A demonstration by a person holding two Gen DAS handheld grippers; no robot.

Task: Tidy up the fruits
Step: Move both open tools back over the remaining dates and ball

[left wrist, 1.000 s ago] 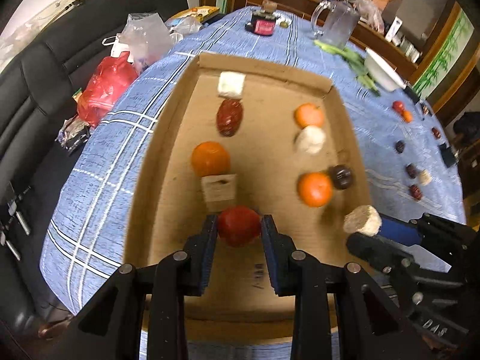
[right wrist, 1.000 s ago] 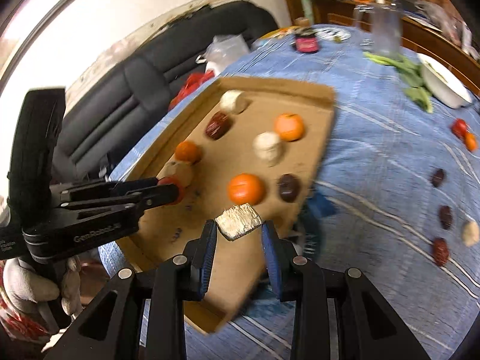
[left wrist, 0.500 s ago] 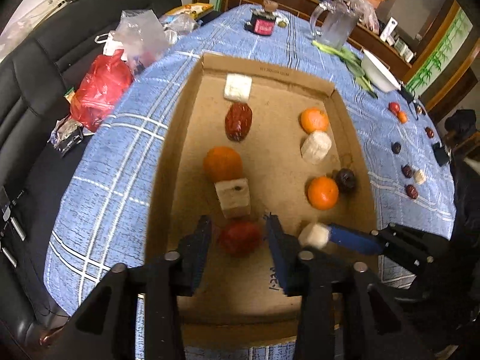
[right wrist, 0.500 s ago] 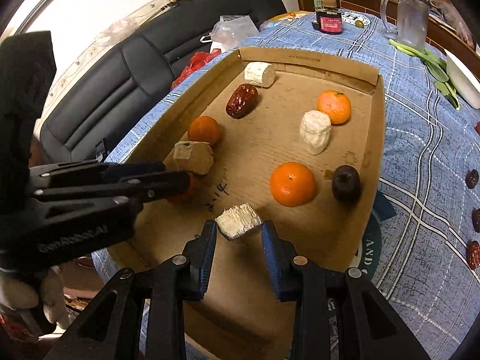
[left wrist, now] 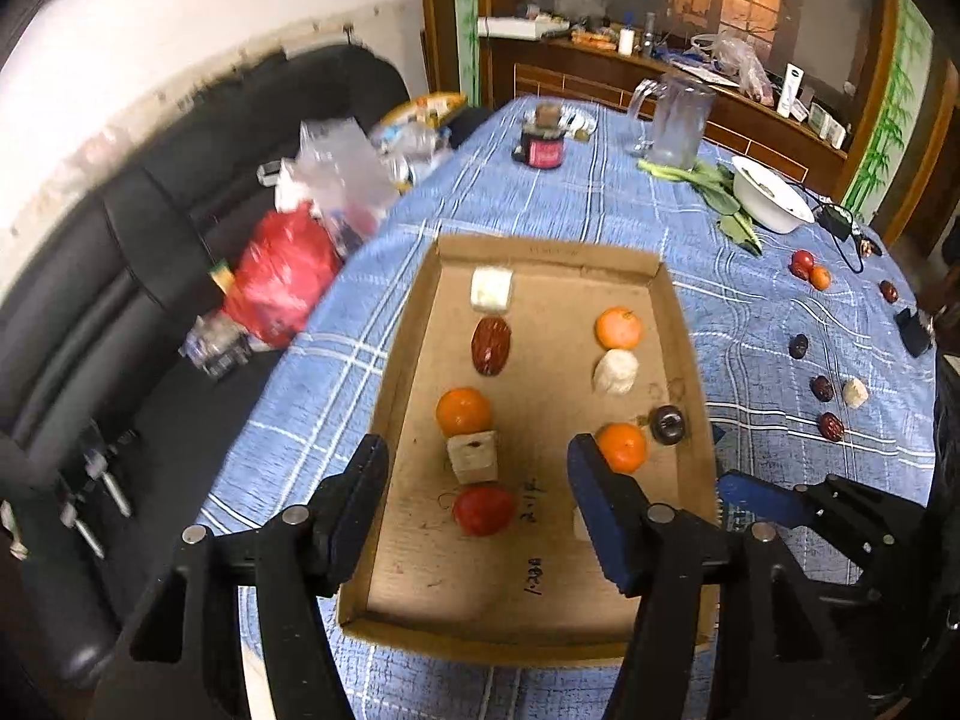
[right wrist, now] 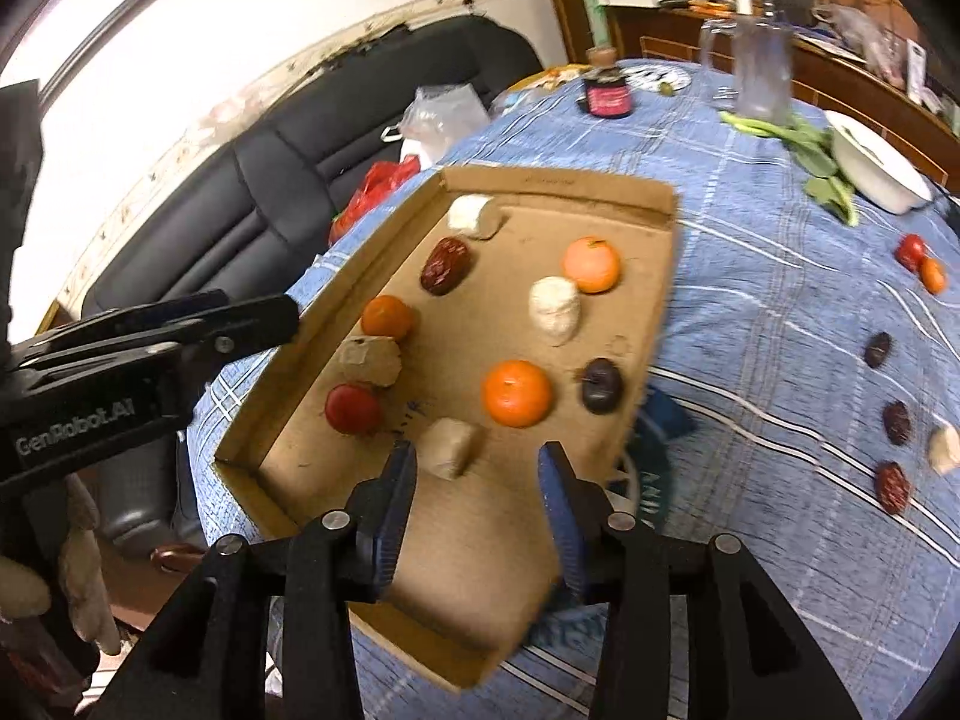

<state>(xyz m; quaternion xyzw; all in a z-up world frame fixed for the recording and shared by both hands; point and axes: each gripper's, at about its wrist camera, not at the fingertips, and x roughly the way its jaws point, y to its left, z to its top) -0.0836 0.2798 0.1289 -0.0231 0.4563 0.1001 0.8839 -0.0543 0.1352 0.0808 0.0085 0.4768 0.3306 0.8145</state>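
Both tools stand with jaws spread and nothing between them: our left tool hangs over the near end of the cardboard tray, our right tool over its near right corner.

Largest around us we see a black leather sofa along a white wall, and dark wooden cabinets behind the bench, which wears a blue checked cloth. On the bench the tray lies open. A red bag sits at the bench's left edge, on the sofa side. Farther back stand a clear jug, a white bowl beside green leaves, and a dark jar with a pink label we cannot read.

Inside the tray the fruits lie in two rows. On the left lie a white piece, a red date, an orange, a tan block and a red fruit; on the right, an orange, a white piece, another orange with a dark fruit beside it, and a pale chunk just ahead of our right tool. More dates and small fruits lie scattered on the cloth to the right.

"GenRobot.AI" reads on the left tool's body; the pen marks on the tray floor are illegible.
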